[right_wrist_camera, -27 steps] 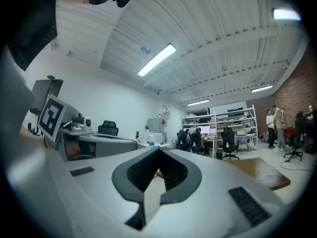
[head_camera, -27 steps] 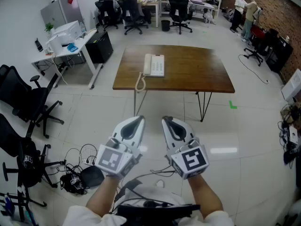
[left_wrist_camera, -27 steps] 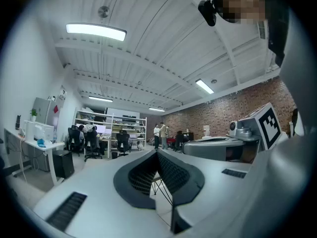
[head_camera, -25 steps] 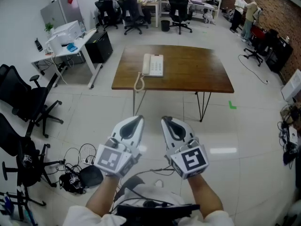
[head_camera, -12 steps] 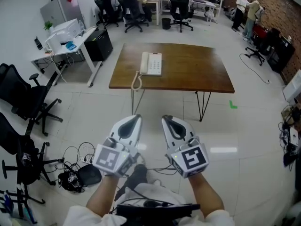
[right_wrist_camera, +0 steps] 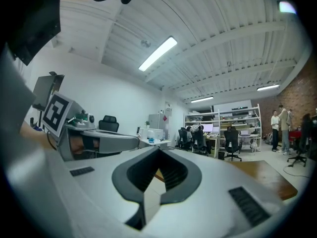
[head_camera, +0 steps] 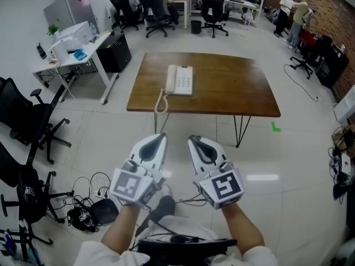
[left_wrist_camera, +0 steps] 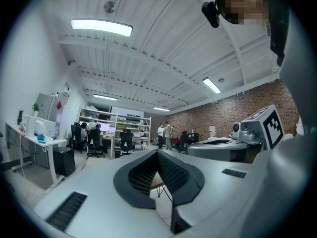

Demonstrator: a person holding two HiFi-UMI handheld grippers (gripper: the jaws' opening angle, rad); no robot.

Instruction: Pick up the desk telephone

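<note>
The phone lies on the table's near-left part, its long axis pointing away from the person. It is well ahead of both grippers, the left gripper marginally nearer than the right gripper. Both pairs of jaws are fully closed and empty.

The left gripper has its jaws closed tip to tip, nothing between them. Below the tips a sliver of the brown worktop and one thin black leg show. The right gripper lies alongside at right. Office chairs stand far behind.
</note>
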